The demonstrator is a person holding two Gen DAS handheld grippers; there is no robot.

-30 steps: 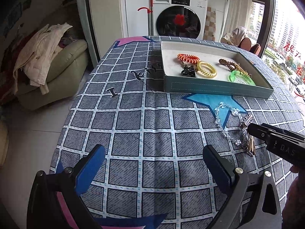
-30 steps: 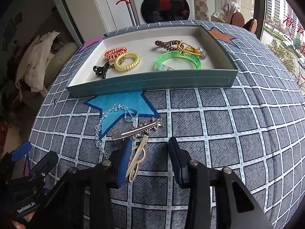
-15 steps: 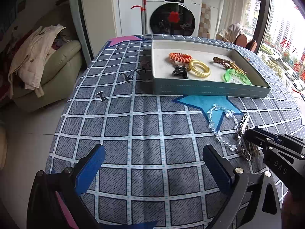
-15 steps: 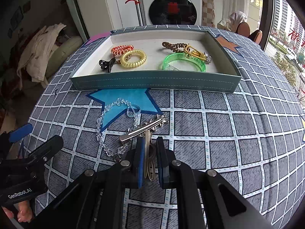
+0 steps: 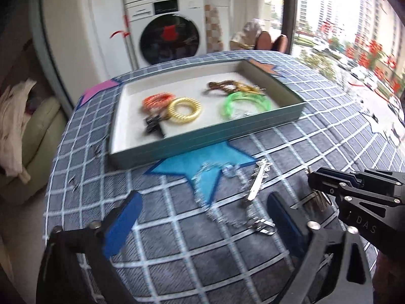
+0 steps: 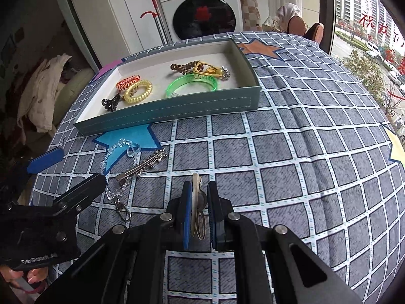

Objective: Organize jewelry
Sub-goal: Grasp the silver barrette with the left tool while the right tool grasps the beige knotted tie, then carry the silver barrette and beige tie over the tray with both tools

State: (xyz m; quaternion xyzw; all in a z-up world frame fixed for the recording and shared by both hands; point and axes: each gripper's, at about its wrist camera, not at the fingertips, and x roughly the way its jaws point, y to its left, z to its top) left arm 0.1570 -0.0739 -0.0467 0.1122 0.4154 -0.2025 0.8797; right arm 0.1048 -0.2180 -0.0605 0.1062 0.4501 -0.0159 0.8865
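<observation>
A teal tray (image 6: 177, 107) (image 5: 202, 144) holds an orange coil band (image 6: 127, 81), a yellow coil band (image 6: 138, 91), a black claw clip (image 6: 110, 102), a brown coil with a gold clasp (image 6: 200, 68) and a green bangle (image 6: 192, 84). A clear bead chain (image 6: 114, 152) (image 5: 222, 202) and a silver hair clip (image 6: 141, 167) (image 5: 257, 183) lie on the cloth in front of the tray. My right gripper (image 6: 198, 190) (image 5: 316, 177) is shut on a beige hair clip (image 6: 196, 202), lifted above the cloth. My left gripper (image 5: 202, 207) is open over the chain.
The table has a grey checked cloth (image 6: 278, 164) with a blue star (image 5: 202, 167) under the chain. A washing machine (image 6: 202, 7) stands behind the table. A sofa with clothes (image 6: 45, 88) is at the left, a window (image 6: 367, 25) at the right.
My right gripper shut on the beige hair clip and lifted it off the cloth. My left gripper moved right and forward over the bead chain, staying open.
</observation>
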